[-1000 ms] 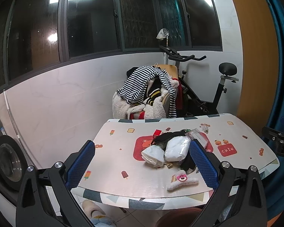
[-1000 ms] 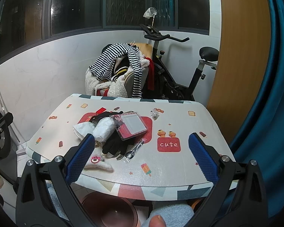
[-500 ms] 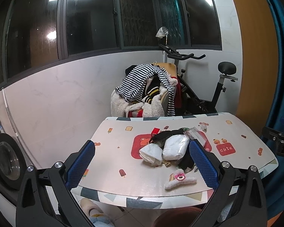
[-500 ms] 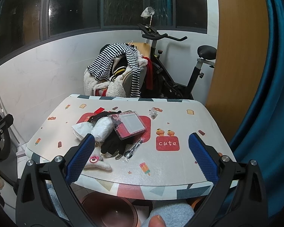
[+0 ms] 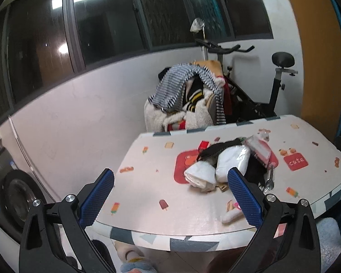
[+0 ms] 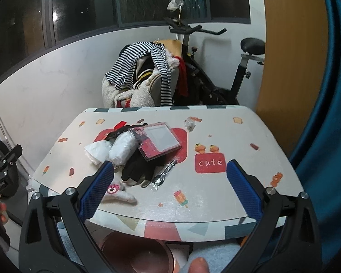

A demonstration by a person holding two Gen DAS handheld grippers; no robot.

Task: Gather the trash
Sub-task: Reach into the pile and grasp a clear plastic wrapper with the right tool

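Both the left gripper (image 5: 170,195) and right gripper (image 6: 170,186) hang short of the tabletop (image 6: 243,141) with jaws spread wide and empty, likely lining up a first pick. The trash, white crumpled wrappers (image 6: 116,149), lies ahead of the right jaws' left finger.

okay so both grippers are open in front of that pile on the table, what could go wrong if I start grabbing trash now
1. The white tissue packs lie against a black glove and a card holder, so wide jaws may drag keepers along.
2. The wrapped spoon lies flat and thin on the table; the right gripper could slip off it.
3. The small plush clip sits near the front edge; a nudge may knock it off.
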